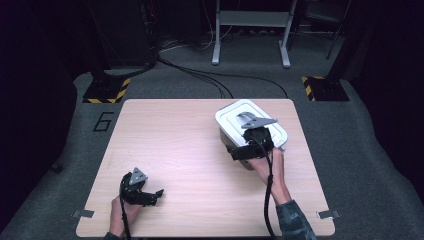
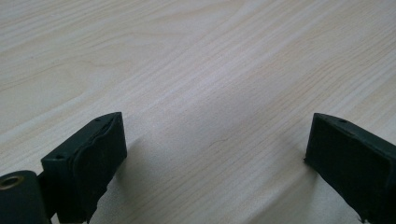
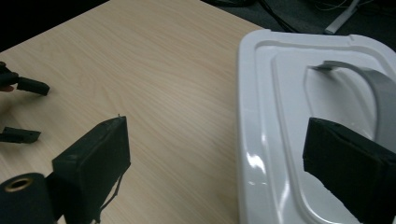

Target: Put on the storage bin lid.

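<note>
white box (image 1: 235, 116): the right gripper (image 1: 250, 148) and its grey plate sit over the near half in the high view, so the front wall and most of the lid are covered
box handle (image 3: 373, 88): grey arch runs off the right edge in the right gripper view, and one jaw blocks its lower end
box in the right gripper view: cut off at the right and bottom edges, can't see any walls
left gripper (image 1: 141, 192): pretty small in the high view, jaw tips hard to make out
left hand (image 1: 120, 215): chopped by the bottom edge
room behind the table (image 1: 175, 145): basically black, can't tell what's back there
</note>
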Action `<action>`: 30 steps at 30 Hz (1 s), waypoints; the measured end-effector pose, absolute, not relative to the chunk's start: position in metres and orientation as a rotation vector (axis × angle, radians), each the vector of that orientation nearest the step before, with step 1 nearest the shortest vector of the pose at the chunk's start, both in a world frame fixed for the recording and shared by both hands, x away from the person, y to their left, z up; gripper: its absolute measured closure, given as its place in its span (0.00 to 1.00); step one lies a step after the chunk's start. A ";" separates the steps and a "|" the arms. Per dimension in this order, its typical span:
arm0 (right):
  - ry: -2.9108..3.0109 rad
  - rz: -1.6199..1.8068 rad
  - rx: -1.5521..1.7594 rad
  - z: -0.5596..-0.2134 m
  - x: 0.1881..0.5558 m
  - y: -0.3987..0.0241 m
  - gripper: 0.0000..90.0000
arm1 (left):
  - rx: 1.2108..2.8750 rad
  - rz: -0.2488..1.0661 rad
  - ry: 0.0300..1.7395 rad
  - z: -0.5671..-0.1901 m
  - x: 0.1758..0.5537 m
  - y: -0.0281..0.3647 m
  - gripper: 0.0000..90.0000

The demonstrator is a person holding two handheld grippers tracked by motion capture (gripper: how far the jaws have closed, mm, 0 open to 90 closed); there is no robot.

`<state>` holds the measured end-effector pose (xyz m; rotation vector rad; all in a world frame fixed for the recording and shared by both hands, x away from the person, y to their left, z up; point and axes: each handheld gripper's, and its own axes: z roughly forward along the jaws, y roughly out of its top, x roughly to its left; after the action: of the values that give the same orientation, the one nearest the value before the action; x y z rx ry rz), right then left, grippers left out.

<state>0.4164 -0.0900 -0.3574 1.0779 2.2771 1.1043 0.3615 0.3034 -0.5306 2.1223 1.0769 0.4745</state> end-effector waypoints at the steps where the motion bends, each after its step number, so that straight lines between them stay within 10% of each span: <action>1: 2.277 1.116 1.064 -0.359 0.414 -0.086 0.06 | 2.137 0.474 1.072 -0.530 0.362 0.304 0.05; 30: 2.442 0.999 1.057 -0.506 0.365 -0.038 0.00 | 2.119 0.475 1.078 -0.531 0.362 0.303 0.05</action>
<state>0.3646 -0.0380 -0.5059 1.0567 2.4422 0.9987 0.3616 0.3033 -0.5309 2.1189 1.0775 0.4753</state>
